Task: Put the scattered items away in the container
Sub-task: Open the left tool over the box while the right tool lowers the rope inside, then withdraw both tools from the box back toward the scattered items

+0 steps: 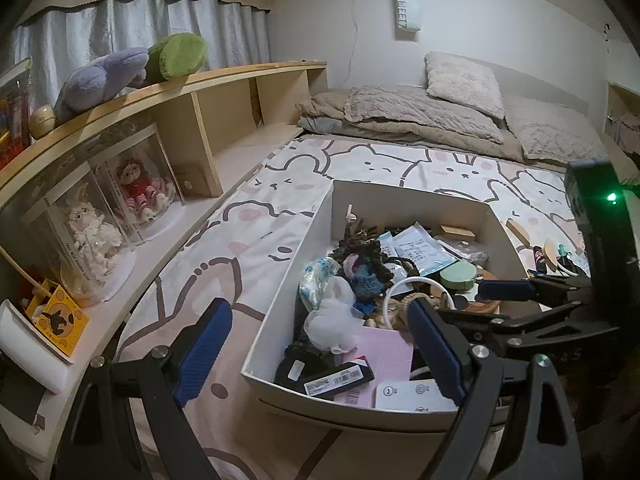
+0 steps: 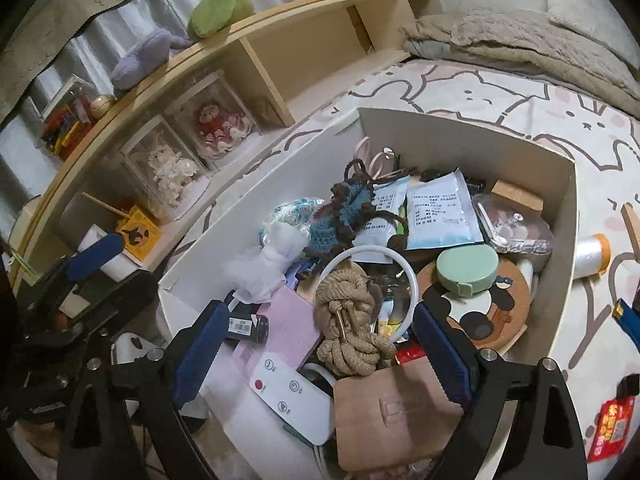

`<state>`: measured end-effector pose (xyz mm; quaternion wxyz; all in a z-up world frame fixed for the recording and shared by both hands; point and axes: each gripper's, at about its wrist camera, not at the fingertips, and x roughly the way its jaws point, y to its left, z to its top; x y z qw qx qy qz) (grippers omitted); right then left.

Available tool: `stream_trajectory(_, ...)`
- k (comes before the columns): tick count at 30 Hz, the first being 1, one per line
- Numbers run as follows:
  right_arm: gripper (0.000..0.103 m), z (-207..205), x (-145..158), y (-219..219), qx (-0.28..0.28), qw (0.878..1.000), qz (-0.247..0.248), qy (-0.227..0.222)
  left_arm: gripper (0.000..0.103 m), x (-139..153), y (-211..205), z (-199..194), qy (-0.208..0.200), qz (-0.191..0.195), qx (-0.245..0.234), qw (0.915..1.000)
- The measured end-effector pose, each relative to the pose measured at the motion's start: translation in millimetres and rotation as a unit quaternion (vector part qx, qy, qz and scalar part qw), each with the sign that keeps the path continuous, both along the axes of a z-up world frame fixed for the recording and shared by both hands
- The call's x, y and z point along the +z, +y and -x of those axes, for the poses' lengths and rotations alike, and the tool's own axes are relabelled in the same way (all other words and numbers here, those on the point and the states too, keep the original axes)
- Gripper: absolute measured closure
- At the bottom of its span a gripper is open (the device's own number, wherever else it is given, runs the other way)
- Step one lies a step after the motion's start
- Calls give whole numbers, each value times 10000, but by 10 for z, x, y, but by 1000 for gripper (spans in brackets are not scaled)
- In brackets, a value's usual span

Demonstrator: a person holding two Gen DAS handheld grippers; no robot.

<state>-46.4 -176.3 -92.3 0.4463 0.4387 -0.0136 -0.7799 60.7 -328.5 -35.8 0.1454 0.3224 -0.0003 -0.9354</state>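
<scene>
The white cardboard box [image 2: 560, 208] sits on the bed [image 1: 248, 248], packed with clutter. Between the spread arms of the right tongs [image 2: 320, 360], released and holding nothing, lies a coil of tan rope [image 2: 350, 320] over a white ring [image 2: 412, 280]. Just below the rope, nearer the tongs, rest a brown card [image 2: 396, 412] and a white remote [image 2: 292, 396]. Beyond the rope are a mint round case [image 2: 468, 268] on a panda coaster [image 2: 488, 312], a blue sachet [image 2: 440, 212] and a crocheted blue-brown piece [image 2: 340, 216].

Outside the box, right of the right tongs, a roll of clear film with an orange end [image 2: 592, 256] and a red packet [image 2: 612, 428] lie on the bedsheet.

The left tongs [image 1: 320, 352] are likewise released and empty, straddling the box's near left corner; a pink notebook [image 1: 384, 352] and a black barcoded case [image 1: 340, 378] lie between their arms. Left of them runs a wooden shelf [image 1: 208, 80] with boxed dolls [image 1: 140, 188].
</scene>
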Motion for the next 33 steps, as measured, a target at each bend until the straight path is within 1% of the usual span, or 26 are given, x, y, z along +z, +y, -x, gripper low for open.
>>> stream_trajectory(8,10,22,54,107,-41,10000,33,8,13,48,77,-11,6,57,-28,10000)
stream_trajectory(16,10,17,117,268,-154,9997,-25,188,13,128,113,-65,67,32,-15,10000)
stream_trajectory(19,10,0,132,332,-169,9996,-49,240,12,161,128,-89,100,-31,8,9999)
stream_trajectory(22,10,-25,171,411,-198,9992,-68,348,6,201,154,-118,141,-76,29,9999)
stream_trajectory(27,9,-53,243,557,-297,9983,-39,491,5,269,216,-166,195,-73,58,9998)
stream_trajectory(28,9,-57,259,591,-323,9981,-22,516,2,277,229,-171,195,-74,61,9998)
stream_trajectory(30,0,-63,283,639,-352,9978,-17,557,0,297,262,-184,202,-76,64,9997)
stream_trajectory(33,0,-80,320,721,-396,9972,3,639,0,319,299,-204,209,-107,50,9997)
